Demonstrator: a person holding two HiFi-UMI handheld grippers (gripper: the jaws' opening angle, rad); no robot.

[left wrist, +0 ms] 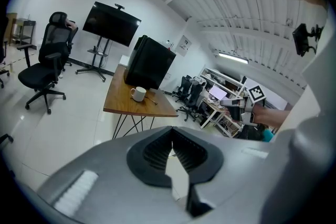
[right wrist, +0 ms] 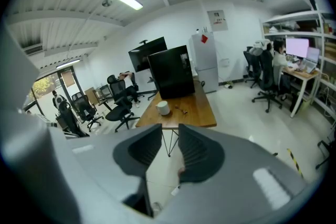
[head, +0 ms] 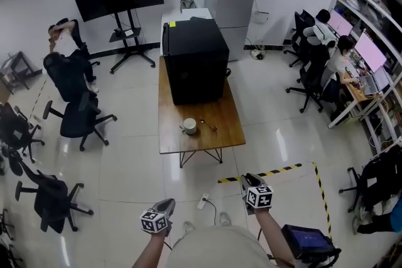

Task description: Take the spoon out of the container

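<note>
We're standing off with the left tool [head: 167,203] jaws together and the right tool [head: 247,179] jaws apart, both empty; far ahead on the desk [head: 226,122] the spoon [head: 208,125] seems to lie beside the mug [head: 188,127], so next we close in and check.

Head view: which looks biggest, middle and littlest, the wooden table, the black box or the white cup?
1. wooden table, the biggest
2. black box, standing on the table and covering its far half
3. white cup, tiny beside both
</note>
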